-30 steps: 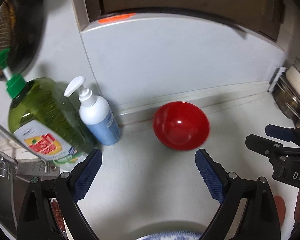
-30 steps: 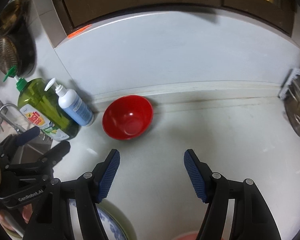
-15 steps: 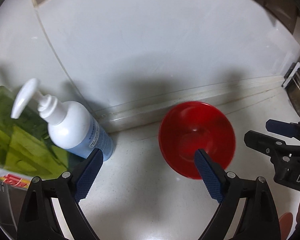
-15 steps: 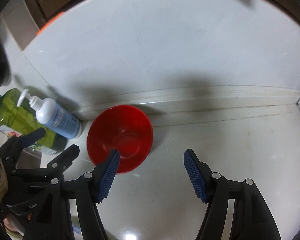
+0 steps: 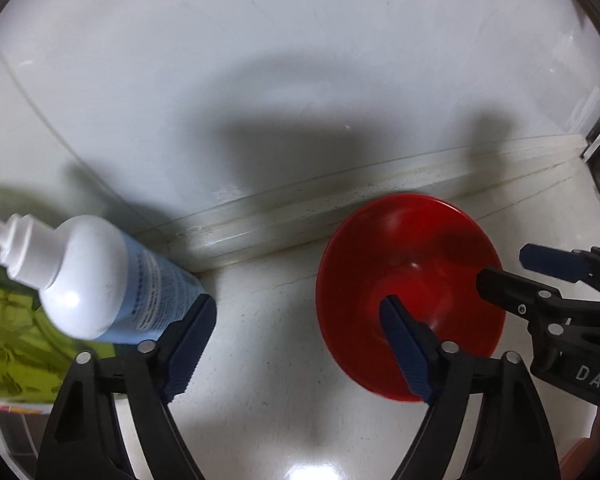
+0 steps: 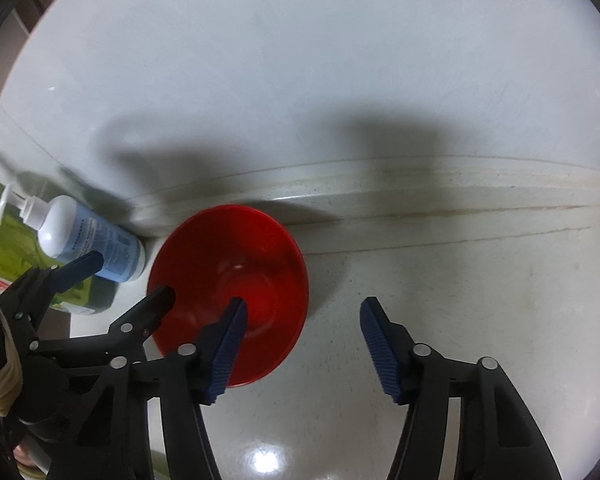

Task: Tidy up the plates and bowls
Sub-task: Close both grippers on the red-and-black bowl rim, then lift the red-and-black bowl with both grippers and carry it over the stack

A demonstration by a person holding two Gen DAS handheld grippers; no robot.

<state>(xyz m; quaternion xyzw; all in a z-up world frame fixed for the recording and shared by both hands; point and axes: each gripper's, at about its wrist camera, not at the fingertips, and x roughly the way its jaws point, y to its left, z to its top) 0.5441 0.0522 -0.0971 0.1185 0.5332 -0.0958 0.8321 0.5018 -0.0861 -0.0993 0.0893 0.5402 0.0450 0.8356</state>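
While both grippers angle down, red bowl sits on counter by back edge, beside pump bottle. Left gripper and right gripper closing, each one finger over bowl, nothing gripped.

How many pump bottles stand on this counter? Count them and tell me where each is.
2. The white-and-blue bottle stands left of the red bowl; the green bottle is behind it, partly hidden. More may lie out of frame.

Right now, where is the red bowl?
The red bowl sits on the white counter against the back ledge, just right of the white pump bottle, with one finger of each pair of tongs over it.
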